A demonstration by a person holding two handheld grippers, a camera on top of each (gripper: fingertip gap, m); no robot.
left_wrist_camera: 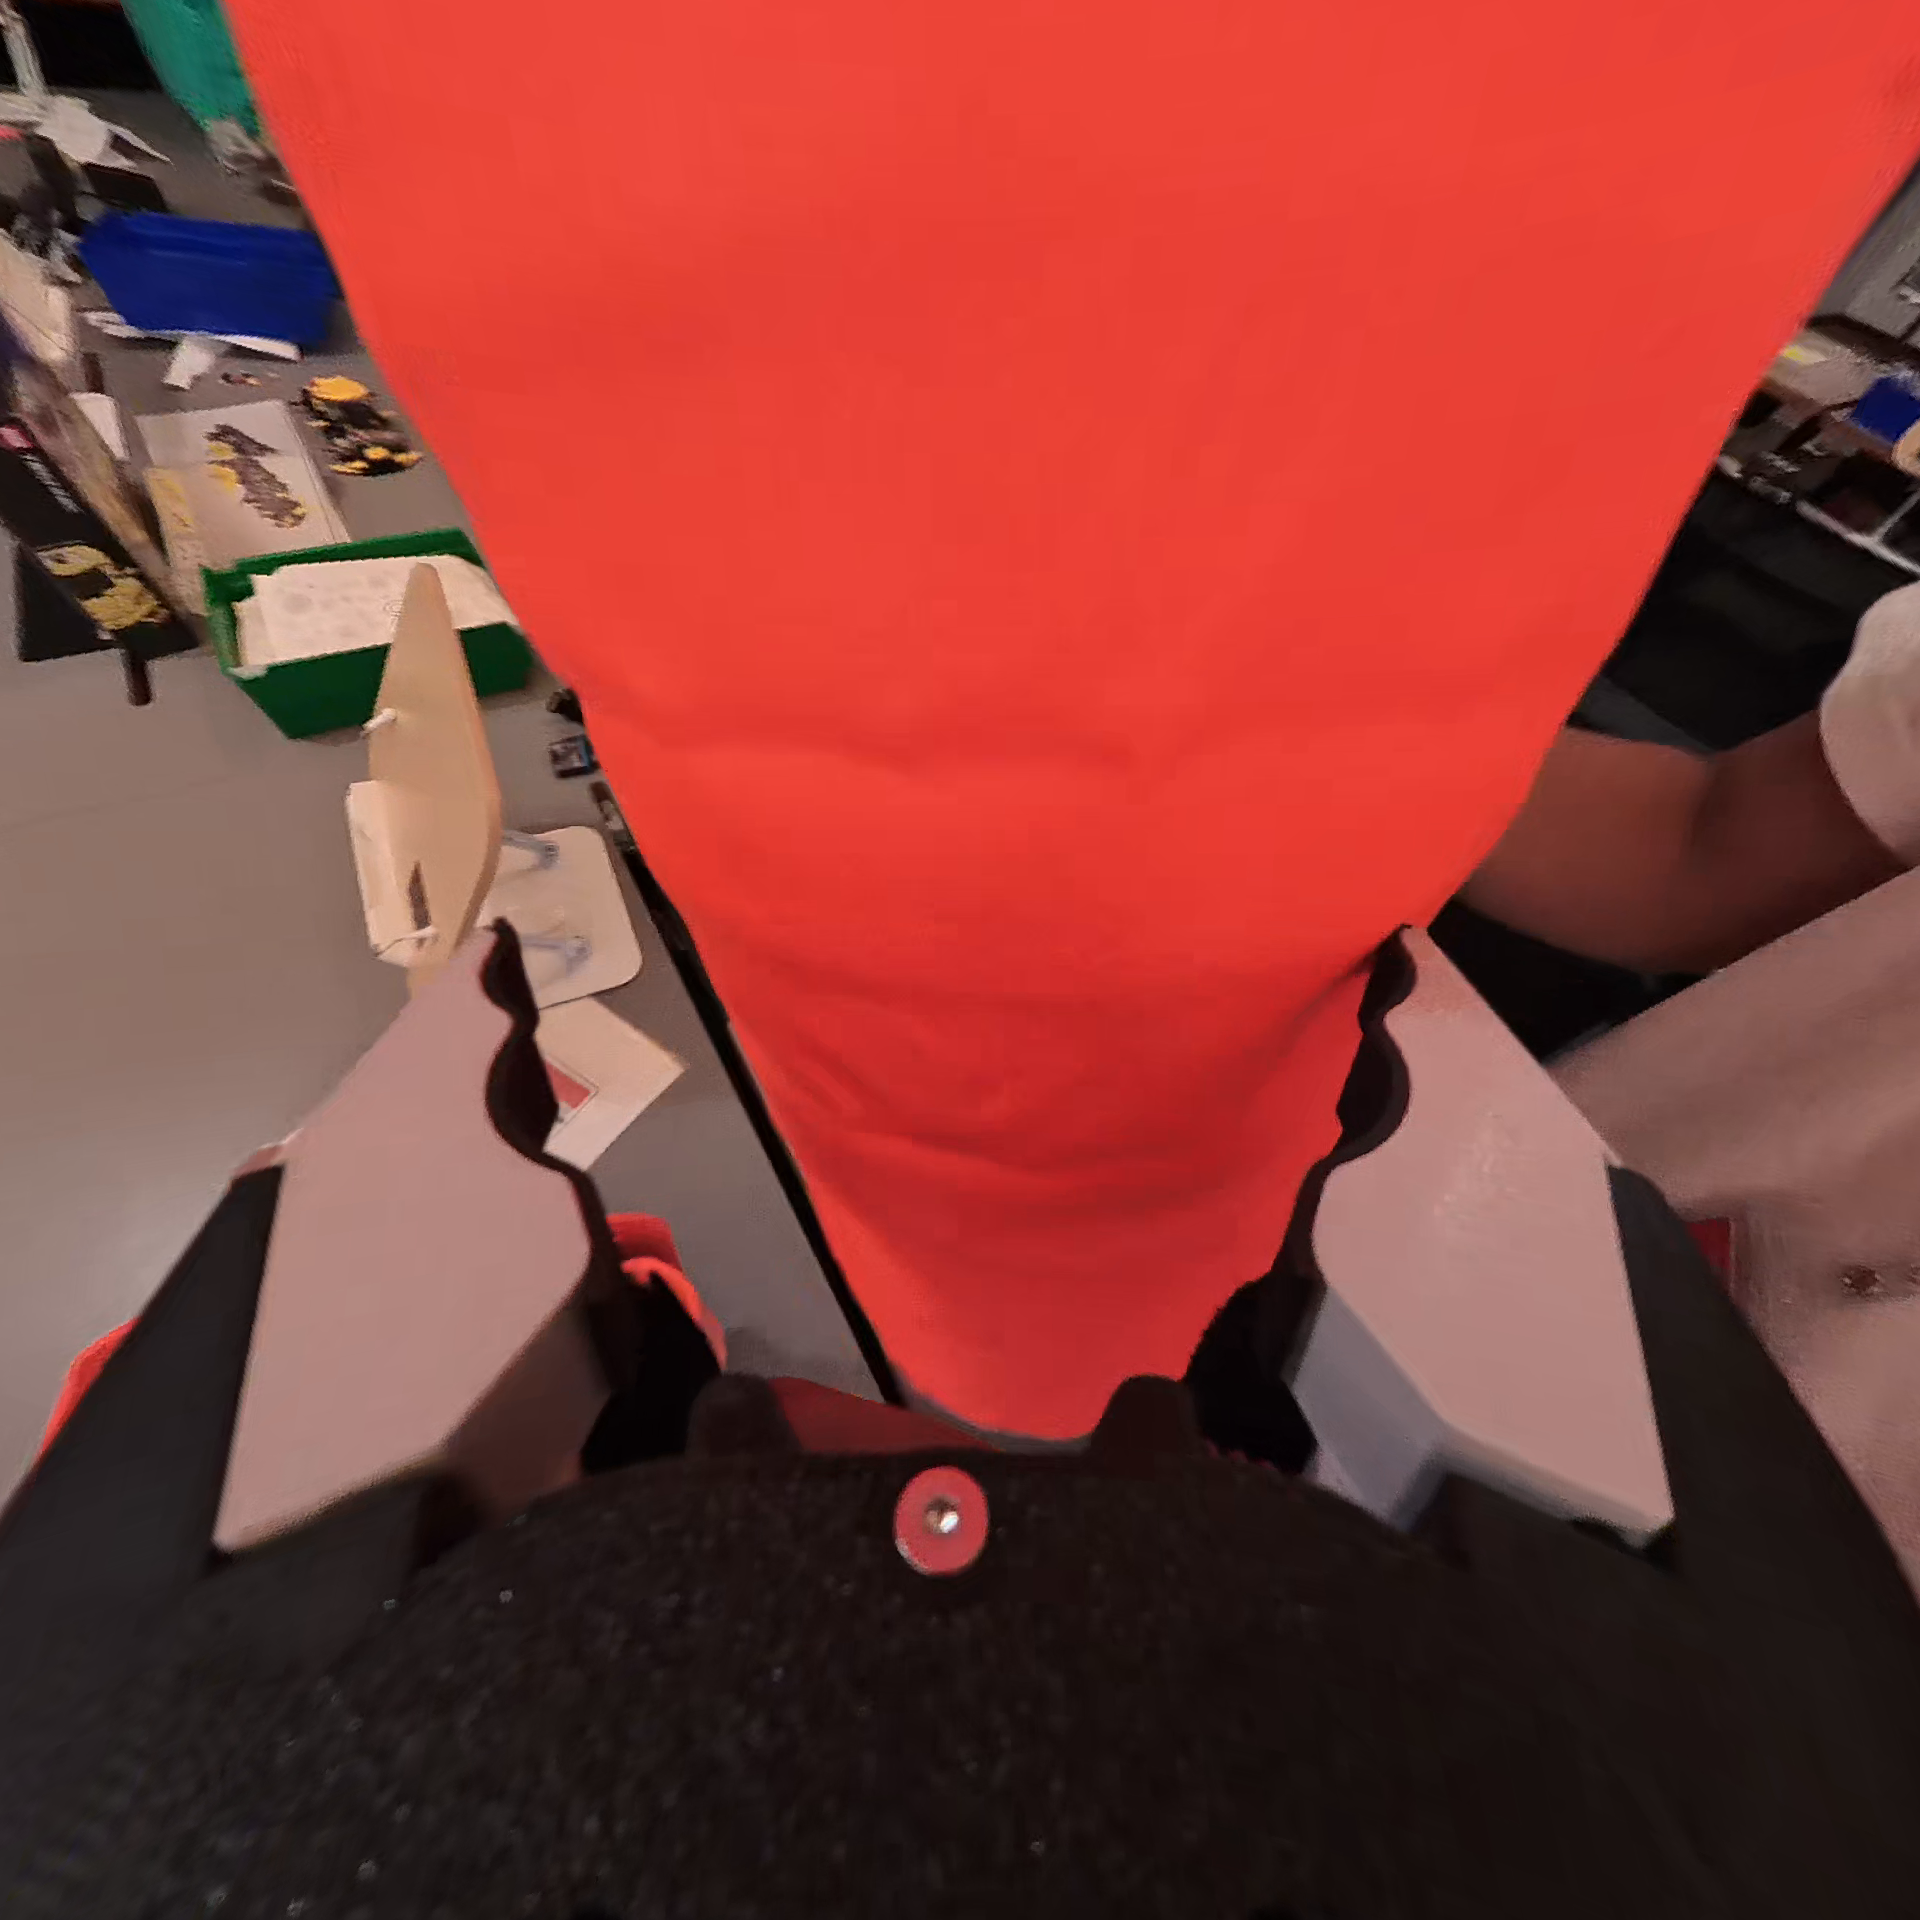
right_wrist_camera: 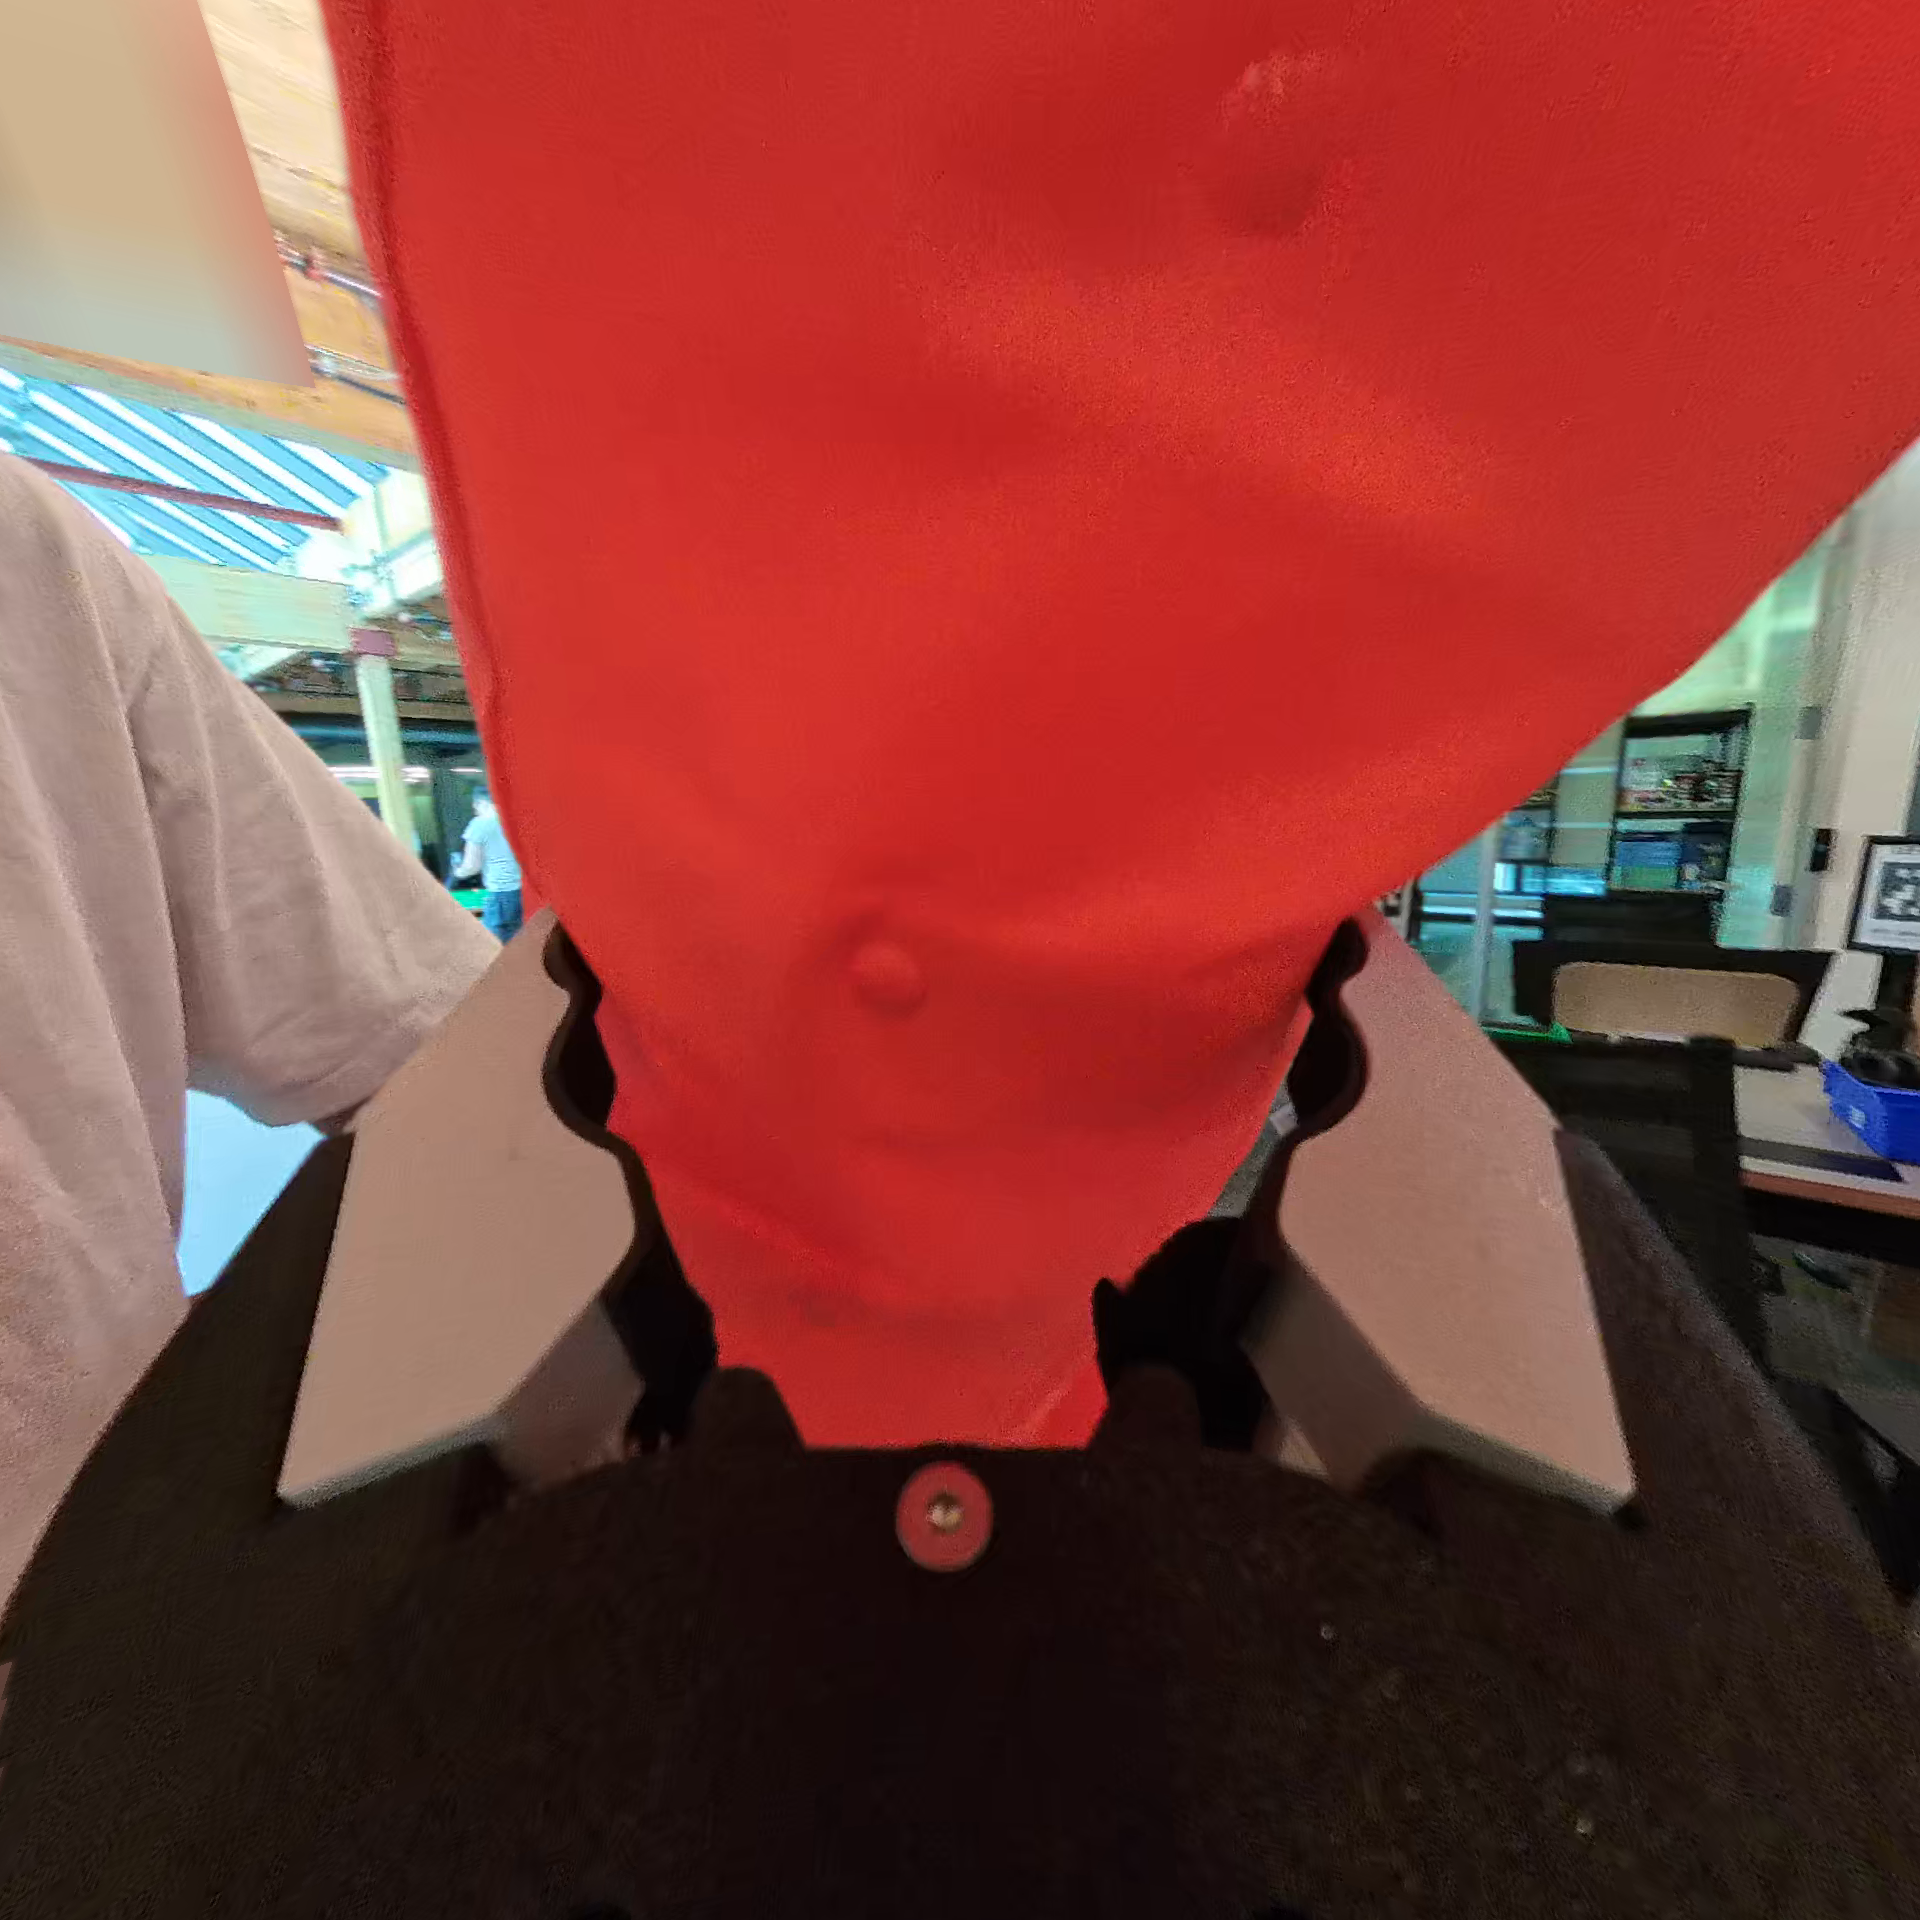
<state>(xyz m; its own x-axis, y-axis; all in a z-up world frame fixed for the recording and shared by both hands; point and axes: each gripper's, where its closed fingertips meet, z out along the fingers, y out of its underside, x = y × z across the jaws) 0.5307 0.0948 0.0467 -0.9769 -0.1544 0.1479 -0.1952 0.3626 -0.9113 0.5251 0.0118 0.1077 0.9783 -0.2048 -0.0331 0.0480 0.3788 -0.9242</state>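
The red cloth [left_wrist_camera: 1039, 520] fills most of both views, hanging broad above and narrowing down into my fingers. Behind it, in the left view, a grey table [left_wrist_camera: 156, 935] carries a green bin [left_wrist_camera: 343, 675] and a blue bin [left_wrist_camera: 208, 275].

My left gripper [left_wrist_camera: 951, 966] stands wide apart with the cloth bunched between its fingers [left_wrist_camera: 416, 1195]; whether it truly bites, I cannot tell. My right gripper [right_wrist_camera: 951, 956] looks the same, spread with cloth filling the gap.

I judge both should hold near an edge and level, so the cloth hangs flat. The left points down over the table; the right tilts up toward the ceiling, beside my white sleeve [right_wrist_camera: 156, 831].
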